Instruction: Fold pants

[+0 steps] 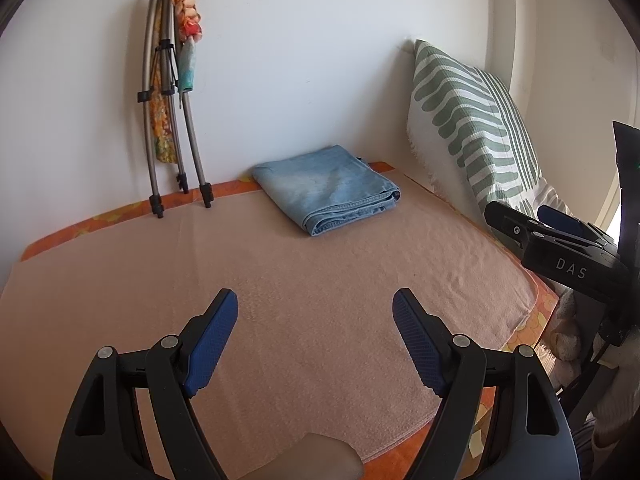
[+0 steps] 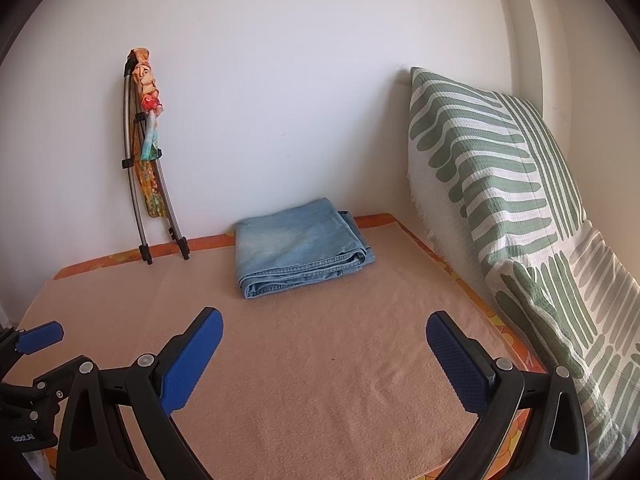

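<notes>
Light blue jeans (image 1: 326, 188) lie folded into a thick, compact rectangle at the far side of the pink blanket (image 1: 304, 280), close to the wall; the right wrist view shows the jeans (image 2: 300, 246) too. My left gripper (image 1: 315, 304) hovers over the near part of the blanket, well short of the jeans, open with nothing between its blue pads. My right gripper (image 2: 325, 322) is likewise open and empty, nearer the pillows. In the left wrist view the right gripper (image 1: 532, 216) appears at the right edge. At the lower left of the right wrist view, a blue fingertip (image 2: 40, 336) of the left gripper shows.
Green-and-white striped pillows (image 2: 500, 184) lean against the wall on the right. A folded metal frame with colourful cloth (image 1: 172, 92) leans on the white wall at the back left. An orange patterned sheet (image 1: 120, 212) edges the blanket.
</notes>
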Demonstrator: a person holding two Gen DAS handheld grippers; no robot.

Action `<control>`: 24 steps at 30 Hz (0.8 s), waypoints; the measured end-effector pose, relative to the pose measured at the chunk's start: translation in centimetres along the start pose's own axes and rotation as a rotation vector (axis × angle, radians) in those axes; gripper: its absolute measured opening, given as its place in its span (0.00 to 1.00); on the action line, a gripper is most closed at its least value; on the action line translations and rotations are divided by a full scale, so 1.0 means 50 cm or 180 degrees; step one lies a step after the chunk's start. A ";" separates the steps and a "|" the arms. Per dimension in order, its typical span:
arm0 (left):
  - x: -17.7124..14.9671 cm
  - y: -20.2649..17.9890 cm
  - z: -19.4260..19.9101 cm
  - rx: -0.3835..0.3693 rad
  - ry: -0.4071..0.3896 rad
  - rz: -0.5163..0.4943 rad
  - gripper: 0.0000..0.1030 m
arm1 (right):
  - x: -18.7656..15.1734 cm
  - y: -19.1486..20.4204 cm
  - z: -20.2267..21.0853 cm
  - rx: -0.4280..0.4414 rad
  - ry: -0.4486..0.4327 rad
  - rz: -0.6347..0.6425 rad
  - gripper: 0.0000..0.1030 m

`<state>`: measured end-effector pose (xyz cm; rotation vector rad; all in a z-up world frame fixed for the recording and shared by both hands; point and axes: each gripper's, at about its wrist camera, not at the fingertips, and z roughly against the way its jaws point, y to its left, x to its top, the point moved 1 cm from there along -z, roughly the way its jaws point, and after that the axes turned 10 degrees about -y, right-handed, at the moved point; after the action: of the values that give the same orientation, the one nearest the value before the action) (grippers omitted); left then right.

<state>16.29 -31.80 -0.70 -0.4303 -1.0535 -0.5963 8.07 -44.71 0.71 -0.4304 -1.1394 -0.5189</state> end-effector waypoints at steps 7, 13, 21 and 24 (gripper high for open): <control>0.002 -0.002 0.000 0.0005 0.0003 -0.0012 0.78 | 0.000 0.000 0.001 0.0013 0.0008 0.0002 1.00; 0.004 -0.002 0.002 -0.0005 0.0003 0.0000 0.78 | 0.000 -0.001 -0.006 0.0011 0.0020 -0.0004 1.00; 0.002 -0.004 0.004 0.0015 -0.0015 -0.0014 0.78 | -0.001 0.004 -0.006 0.0005 0.0012 0.0031 1.00; 0.003 -0.005 0.005 0.0025 -0.0036 -0.0028 0.78 | -0.002 0.007 -0.003 0.0003 0.0010 0.0041 1.00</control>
<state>16.01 -31.87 -0.43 -0.4228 -1.0686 -0.5978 8.37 -44.53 0.55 -0.4358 -1.1330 -0.5076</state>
